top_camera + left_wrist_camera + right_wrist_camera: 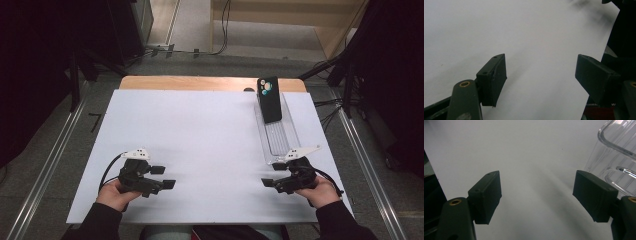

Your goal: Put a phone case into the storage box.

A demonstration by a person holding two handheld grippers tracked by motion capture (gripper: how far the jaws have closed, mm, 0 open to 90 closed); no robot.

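Right gripper (268, 182) beside clear ribbed tray (277, 142).

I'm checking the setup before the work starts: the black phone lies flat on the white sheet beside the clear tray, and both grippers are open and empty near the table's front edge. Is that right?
Not quite. The black phone does not lie flat beside the tray: it stands in the far end of the clear tray, leaning up, as the high view shows. The rest holds: the left gripper and right gripper are open and empty near the front edge.
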